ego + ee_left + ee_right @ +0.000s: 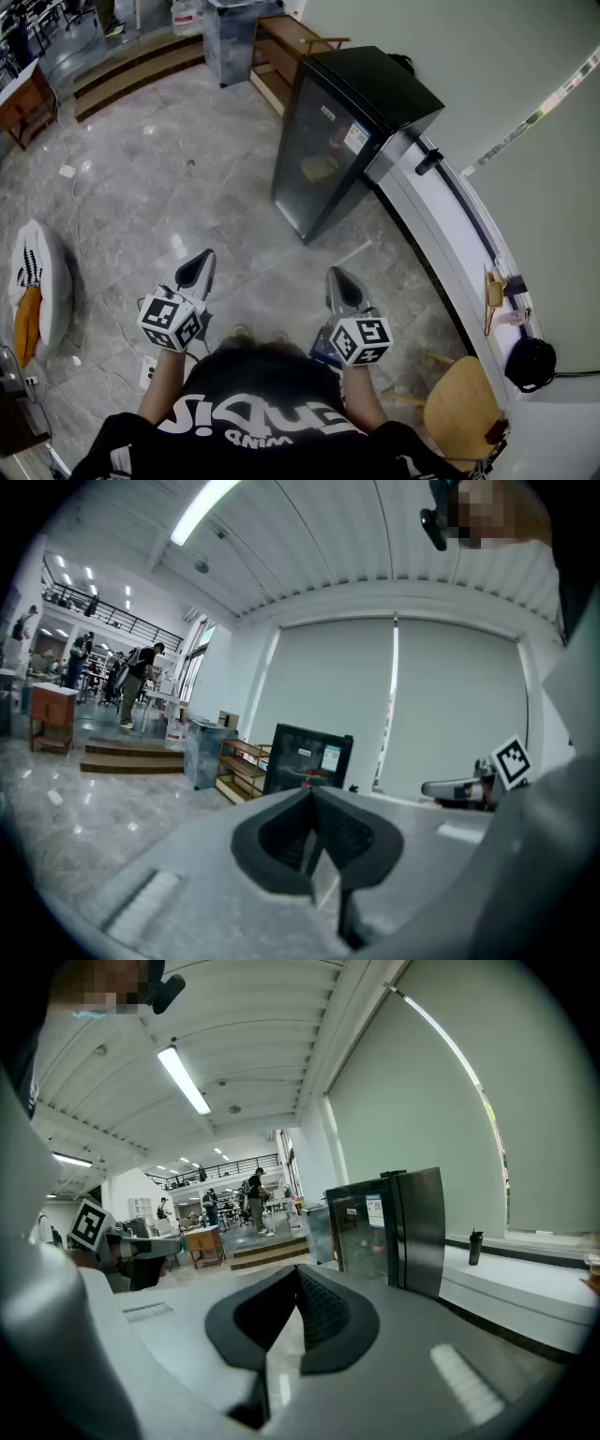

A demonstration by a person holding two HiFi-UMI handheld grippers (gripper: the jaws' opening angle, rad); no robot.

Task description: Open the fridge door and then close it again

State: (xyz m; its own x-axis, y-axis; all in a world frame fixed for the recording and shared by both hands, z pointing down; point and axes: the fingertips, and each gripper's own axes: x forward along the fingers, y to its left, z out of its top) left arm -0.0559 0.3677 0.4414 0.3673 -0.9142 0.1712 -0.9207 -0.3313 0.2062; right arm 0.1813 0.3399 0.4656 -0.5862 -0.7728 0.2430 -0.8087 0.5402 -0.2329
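1. Shows the fridge [319, 159], black with a glass door, upright on the grey marble floor [169, 178] beside the white ledge [427, 211], door flush with the cabinet.
2. Finds the left gripper [202, 258] low in the head view, fingers pressed together with nothing between them, aimed roughly toward the fridge yet well apart from it.
3. Finds the right gripper [336, 275] alongside, fingers likewise together and empty, also well short of the fridge.
4. Places a wooden shelf [281, 47] just beyond the fridge, a dark bottle [428, 162] on the ledge, and a wooden chair [459, 408] at the person's right.
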